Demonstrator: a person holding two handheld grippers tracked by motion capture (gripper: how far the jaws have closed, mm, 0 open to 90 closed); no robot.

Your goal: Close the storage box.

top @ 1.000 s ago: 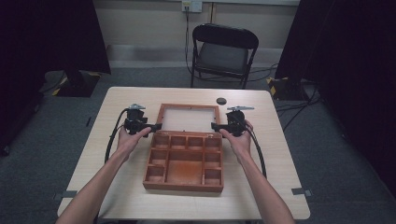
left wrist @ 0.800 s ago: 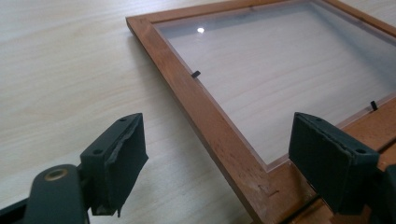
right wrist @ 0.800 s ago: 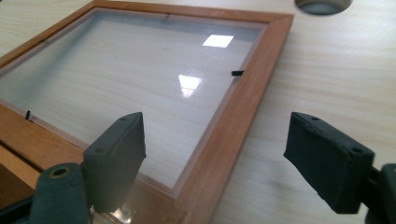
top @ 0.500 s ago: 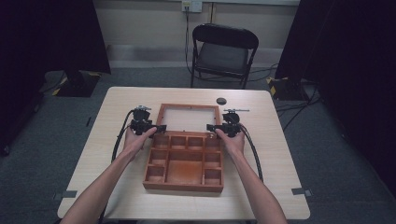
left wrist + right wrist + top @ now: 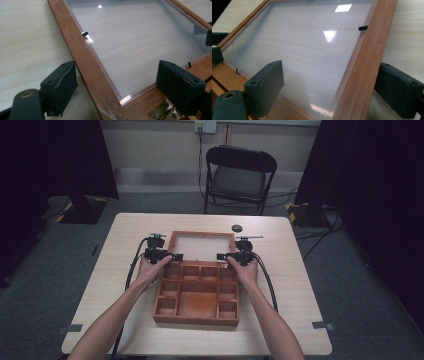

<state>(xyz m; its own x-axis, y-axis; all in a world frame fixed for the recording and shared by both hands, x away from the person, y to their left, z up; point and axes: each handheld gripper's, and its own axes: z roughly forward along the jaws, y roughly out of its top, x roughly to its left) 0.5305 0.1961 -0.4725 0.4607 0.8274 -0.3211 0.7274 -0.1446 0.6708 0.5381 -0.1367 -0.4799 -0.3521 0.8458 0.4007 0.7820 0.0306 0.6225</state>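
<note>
Dark-curtained room, pale table (image 5: 125, 235): box (image 5: 197, 292) at centre, glazed lid (image 5: 202, 245) lying open behind it. Left gripper (image 5: 175, 256), right gripper (image 5: 221, 256) straddle lid's side rails, jaws spread, unclamped. Likely closing lid; lift not yet begun.

Your table (image 5: 125, 250) is pale wood with rounded corners. On it lies an open wooden compartment box (image 5: 197, 297), its glazed lid (image 5: 202, 246) flat behind. A small dark disc (image 5: 236, 227) sits near the far edge.
</note>
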